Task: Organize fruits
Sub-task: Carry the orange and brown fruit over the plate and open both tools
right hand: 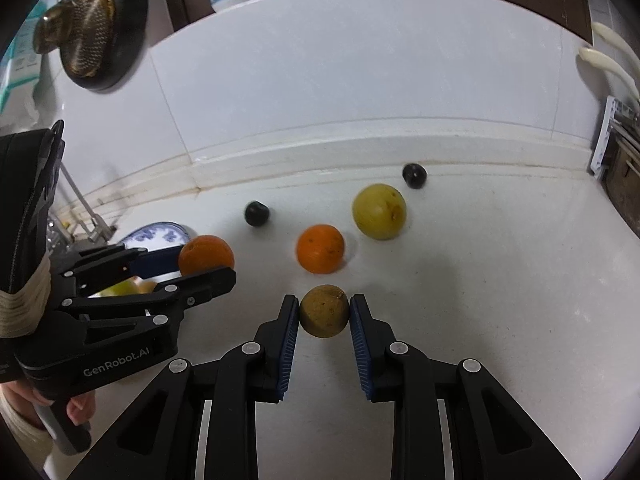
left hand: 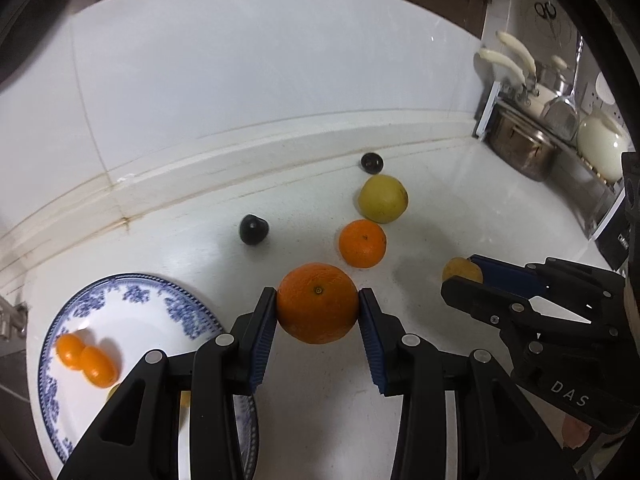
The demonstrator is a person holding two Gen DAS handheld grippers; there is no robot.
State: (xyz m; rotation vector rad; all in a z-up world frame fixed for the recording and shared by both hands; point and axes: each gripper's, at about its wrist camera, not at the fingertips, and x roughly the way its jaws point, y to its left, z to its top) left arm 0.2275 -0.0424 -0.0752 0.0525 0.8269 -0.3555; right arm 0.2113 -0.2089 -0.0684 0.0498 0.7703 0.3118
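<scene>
both grippers loaded, plate off to the left

left wrist view: the left gripper [left hand: 318, 306] is clamped on a large orange [left hand: 318, 303], pads pressed to its two sides, stem dimple facing the camera. the blue-patterned plate [left hand: 160, 300] lies just below and left of the jaws, already carrying two small orange fruits [left hand: 86, 358]. on the white counter [left hand: 440, 208] beyond sit a smaller orange [left hand: 362, 243], a yellow-green fruit [left hand: 383, 198] and two dark plums [left hand: 253, 229] [left hand: 371, 162]. the right gripper [left hand: 460, 276] enters from the right edge, a brownish-yellow fruit [left hand: 460, 270] at its tips.

right wrist view: the right gripper [right hand: 324, 312] is clenched on that small brownish-yellow fruit [right hand: 324, 311], held centred between the pads. the left gripper [right hand: 206, 260] with its orange [right hand: 206, 255] sits to the left, between this gripper and the plate [right hand: 156, 234].

judged from this, the plate is far nearer the left hand, so its orange should go first; round fruit, no long axis to mind.
</scene>
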